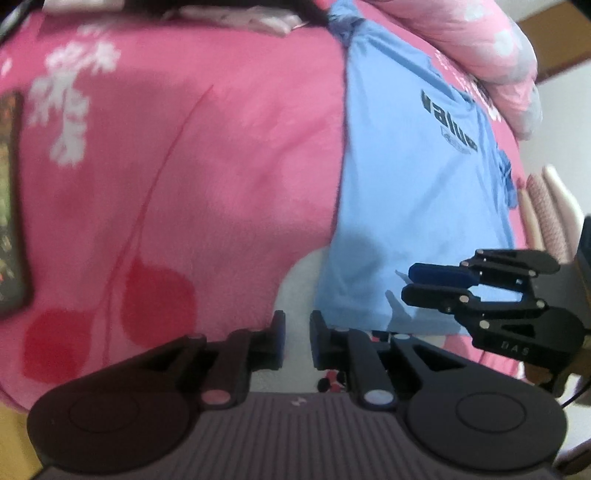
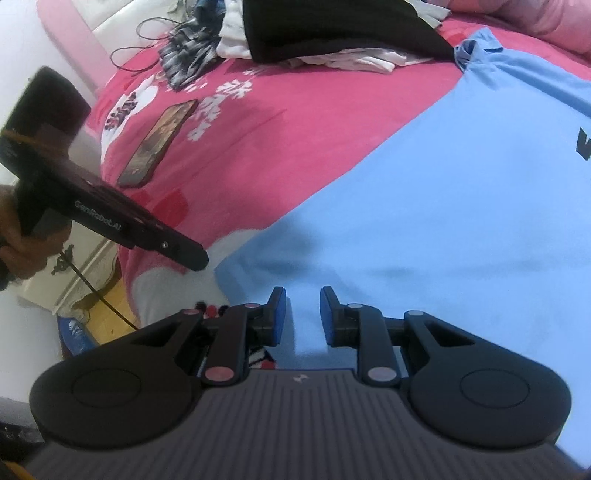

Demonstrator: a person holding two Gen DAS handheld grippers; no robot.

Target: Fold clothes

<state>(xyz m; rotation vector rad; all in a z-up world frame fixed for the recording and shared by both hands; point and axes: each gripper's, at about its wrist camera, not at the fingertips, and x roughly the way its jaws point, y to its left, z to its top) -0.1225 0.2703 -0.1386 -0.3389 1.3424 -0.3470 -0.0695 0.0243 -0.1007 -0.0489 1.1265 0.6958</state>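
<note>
A light blue T-shirt (image 1: 413, 192) with dark lettering lies flat on a pink blanket (image 1: 184, 184); it also shows in the right wrist view (image 2: 424, 214). My left gripper (image 1: 297, 339) is open and empty, just off the shirt's near left corner. My right gripper (image 2: 303, 314) is open above the shirt's near hem, holding nothing. In the left wrist view the right gripper (image 1: 410, 284) hovers over the hem with its fingers a little apart. The left gripper's body (image 2: 110, 221) shows in the right wrist view.
A phone (image 2: 159, 144) lies on the blanket (image 2: 295, 122) to the left. A pile of black, white and patterned clothes (image 2: 325, 33) and a cable (image 2: 140, 48) sit at the far end. A pink pillow (image 1: 491, 48) lies beyond the shirt. The bed's near edge drops to a wooden floor (image 2: 107, 314).
</note>
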